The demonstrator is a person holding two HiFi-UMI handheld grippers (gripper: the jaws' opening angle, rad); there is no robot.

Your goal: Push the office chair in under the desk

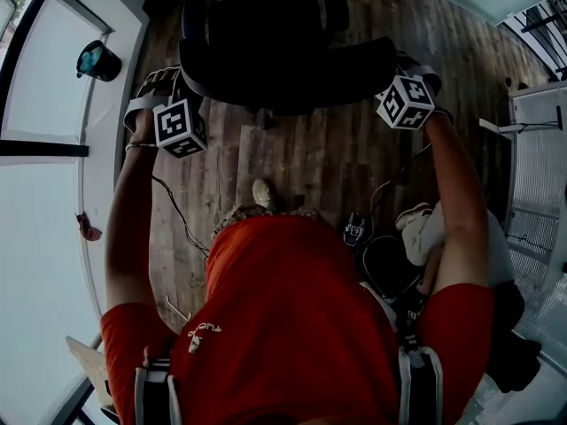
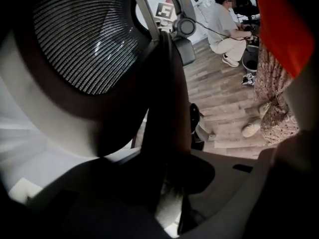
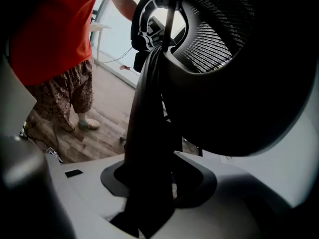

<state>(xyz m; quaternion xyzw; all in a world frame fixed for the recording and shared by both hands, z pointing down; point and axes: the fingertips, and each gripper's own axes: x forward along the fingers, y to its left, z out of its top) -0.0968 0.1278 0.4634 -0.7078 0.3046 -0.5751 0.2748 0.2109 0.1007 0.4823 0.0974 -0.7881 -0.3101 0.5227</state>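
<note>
A person in a red shirt (image 1: 292, 326) stands with both arms stretched forward over a wooden floor (image 1: 328, 162); one foot (image 1: 263, 193) shows just ahead of the shirt, and a thin cable (image 1: 177, 215) trails across the boards by the left arm.

The left hand-held gripper (image 1: 161, 87) (image 2: 167, 183) is at the left edge of the office chair (image 1: 283, 56). Its jaws are closed on the dark rim of the backrest (image 2: 84, 39), which runs up between them. The right hand-held gripper (image 1: 416, 73) (image 3: 149, 193) is at the opposite edge, and its jaws clamp the same dark rim beside the mesh.

The chair stands on the floor directly in front of the person, between the two grippers, its back turned towards them.

Farther off, the left gripper view shows a crouching person (image 2: 224, 26) on the floor.
</note>
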